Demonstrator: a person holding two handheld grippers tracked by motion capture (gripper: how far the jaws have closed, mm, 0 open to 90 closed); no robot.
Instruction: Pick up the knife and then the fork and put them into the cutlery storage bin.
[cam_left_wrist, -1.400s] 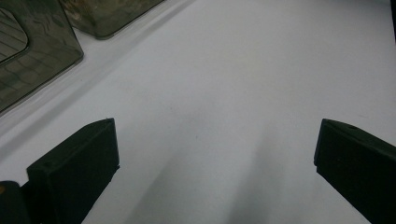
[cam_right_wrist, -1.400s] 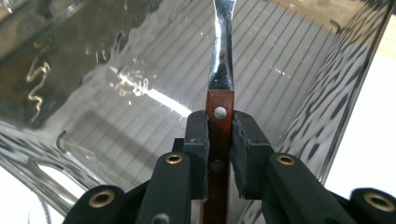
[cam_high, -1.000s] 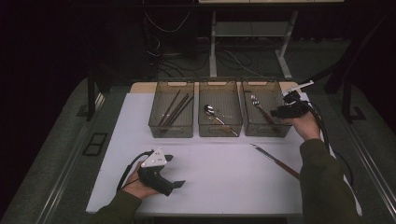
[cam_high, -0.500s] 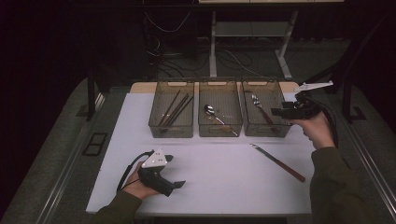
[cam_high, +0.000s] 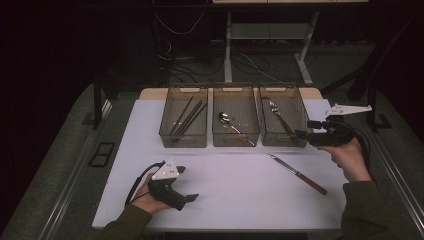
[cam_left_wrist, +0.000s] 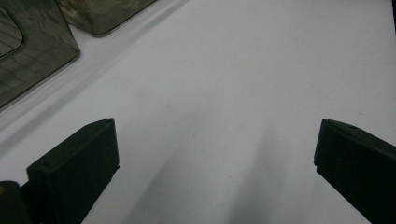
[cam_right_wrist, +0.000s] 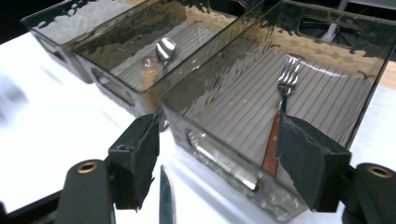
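right hand-held gripper (cam_high: 306, 129): jaws just spread, nothing in them, hovering by the fork bin (cam_high: 283, 141)
knife (cam_high: 297, 173): flat on the worktop (cam_high: 235, 185), below-left of it, blade toward bins
nearer hand: right
left hand-held gripper (cam_high: 192, 198): wide open, empty, resting

The high view looks forward and down from the person's side, far enough to take in the whole counter (cam_high: 240, 200) and three bins (cam_high: 235, 120) along its far edge. The left tool (cam_left_wrist: 215, 154) view skims low and close over bare counter toward two bin corners. The right tool (cam_right_wrist: 219, 158) view sits close to the fork bin (cam_right_wrist: 261, 107), sharing fork (cam_right_wrist: 287, 74), spoon (cam_right_wrist: 164, 49) and knife (cam_right_wrist: 164, 196) with the high view.
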